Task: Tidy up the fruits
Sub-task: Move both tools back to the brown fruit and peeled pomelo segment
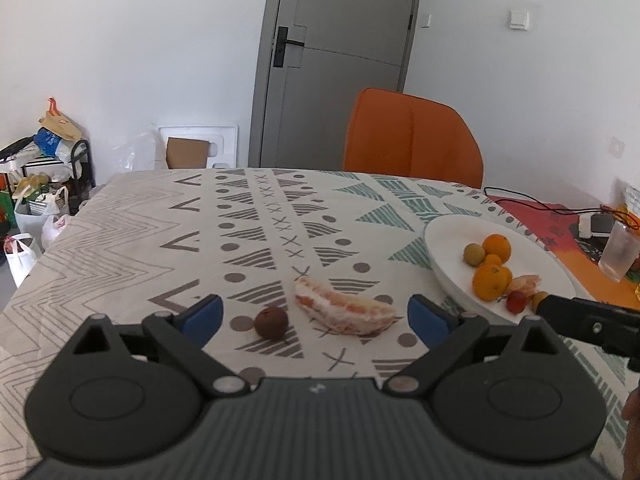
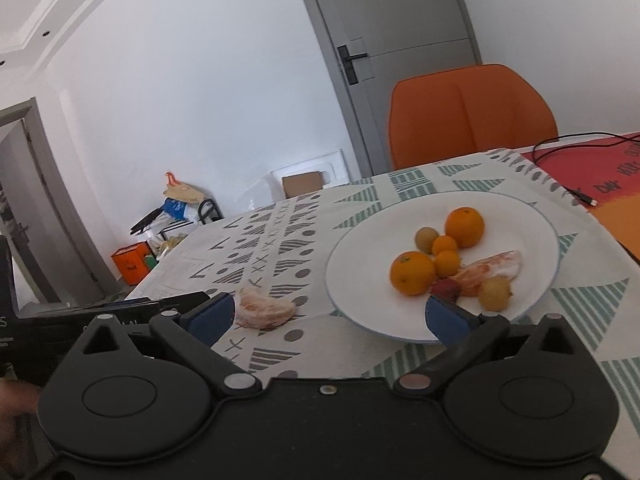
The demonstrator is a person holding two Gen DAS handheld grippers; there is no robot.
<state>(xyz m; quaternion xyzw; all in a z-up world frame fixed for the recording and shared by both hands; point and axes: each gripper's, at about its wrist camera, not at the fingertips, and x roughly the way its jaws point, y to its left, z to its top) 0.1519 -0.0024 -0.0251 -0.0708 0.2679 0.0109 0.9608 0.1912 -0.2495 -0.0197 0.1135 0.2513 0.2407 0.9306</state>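
A patterned cloth covers the desk (image 1: 120, 240) in a white-walled room. Nearest, the left tool (image 1: 316, 316) hangs with jaws wide and empty around a small brown fruit (image 1: 271, 322) and a peeled pomelo segment (image 1: 344, 308), both still off the plate (image 1: 452, 232). The right tool (image 2: 330, 312), likewise spread and empty, overhangs the plate's near rim. I judge the round fruit could roll if nudged, and the soft segment could tear. Beyond stand oranges (image 2: 464, 227), a drinking glass (image 1: 618, 256) and an orange chair (image 1: 412, 140).

- Left wrist view sits low above the table (image 1: 120, 240), facing the door (image 1: 340, 60).
- Right wrist view looks close over the plate (image 2: 360, 280).
- Both share the plate (image 1: 448, 240) and chair (image 1: 412, 140).
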